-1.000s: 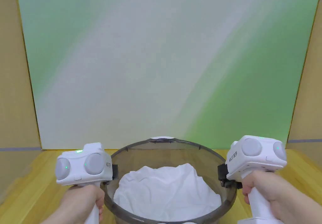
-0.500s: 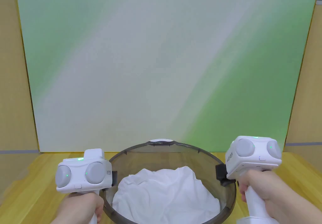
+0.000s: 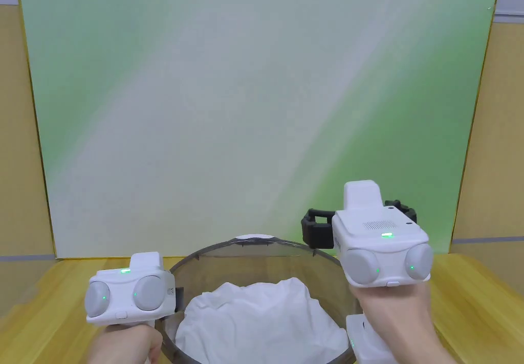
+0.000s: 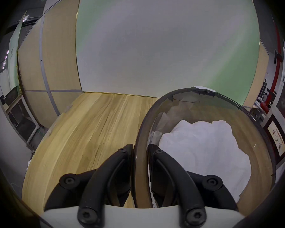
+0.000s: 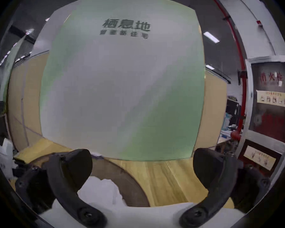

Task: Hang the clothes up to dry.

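The right tool (image 3: 317, 225) has let go of the tub (image 3: 327, 257) rim and risen to mid right of the frame, jaws wide and empty, likely freed to fetch the white cloth (image 3: 261, 319) lying inside at the bottom centre. The left tool (image 4: 140, 151) stays low; its own view shows its jaws narrow on the rim, with the desk (image 4: 89, 124) to the left.

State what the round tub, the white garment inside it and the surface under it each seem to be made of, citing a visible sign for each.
Tub: probably smoky translucent plastic; the tabletop shows through its wall, and its rim is thin and dark.
White garment: soft woven or knit fabric, matte, lying in crumpled folds.
Tabletop: wood or wood-look laminate, with long grain streaks; which one cannot be told.
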`<move>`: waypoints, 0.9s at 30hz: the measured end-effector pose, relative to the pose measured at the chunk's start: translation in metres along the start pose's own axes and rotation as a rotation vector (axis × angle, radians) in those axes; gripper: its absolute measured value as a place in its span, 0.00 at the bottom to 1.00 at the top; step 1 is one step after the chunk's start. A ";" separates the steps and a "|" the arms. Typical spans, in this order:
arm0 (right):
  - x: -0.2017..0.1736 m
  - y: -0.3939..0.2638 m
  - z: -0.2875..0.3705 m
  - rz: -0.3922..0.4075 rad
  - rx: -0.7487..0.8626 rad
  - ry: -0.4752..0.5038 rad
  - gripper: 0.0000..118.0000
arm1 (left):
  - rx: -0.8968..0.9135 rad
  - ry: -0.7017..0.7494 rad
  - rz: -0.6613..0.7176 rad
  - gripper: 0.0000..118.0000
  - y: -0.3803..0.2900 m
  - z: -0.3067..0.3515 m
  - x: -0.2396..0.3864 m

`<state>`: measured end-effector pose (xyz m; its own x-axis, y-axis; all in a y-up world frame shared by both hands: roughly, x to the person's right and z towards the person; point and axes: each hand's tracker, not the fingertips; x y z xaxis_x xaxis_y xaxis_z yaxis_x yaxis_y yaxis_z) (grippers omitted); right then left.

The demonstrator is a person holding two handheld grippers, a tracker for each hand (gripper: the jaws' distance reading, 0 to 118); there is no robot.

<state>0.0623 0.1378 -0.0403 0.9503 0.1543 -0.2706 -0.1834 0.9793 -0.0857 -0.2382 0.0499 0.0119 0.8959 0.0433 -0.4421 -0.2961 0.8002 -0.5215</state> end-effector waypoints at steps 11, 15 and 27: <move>-0.004 -0.021 -0.003 -0.046 -0.098 0.028 0.00 | -0.001 -0.001 0.000 0.14 -0.001 0.004 0.001; -0.004 -0.020 -0.005 -0.033 -0.112 0.032 0.00 | -0.003 -0.002 0.010 0.15 -0.001 0.001 0.000; 0.005 -0.017 -0.006 -0.033 -0.135 0.031 0.00 | 0.830 0.033 -0.074 1.00 0.046 0.097 -0.008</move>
<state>0.0684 0.1212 -0.0453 0.9485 0.1157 -0.2950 -0.1862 0.9568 -0.2233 -0.2268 0.1449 0.0624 0.8896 -0.0335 -0.4556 0.1148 0.9817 0.1521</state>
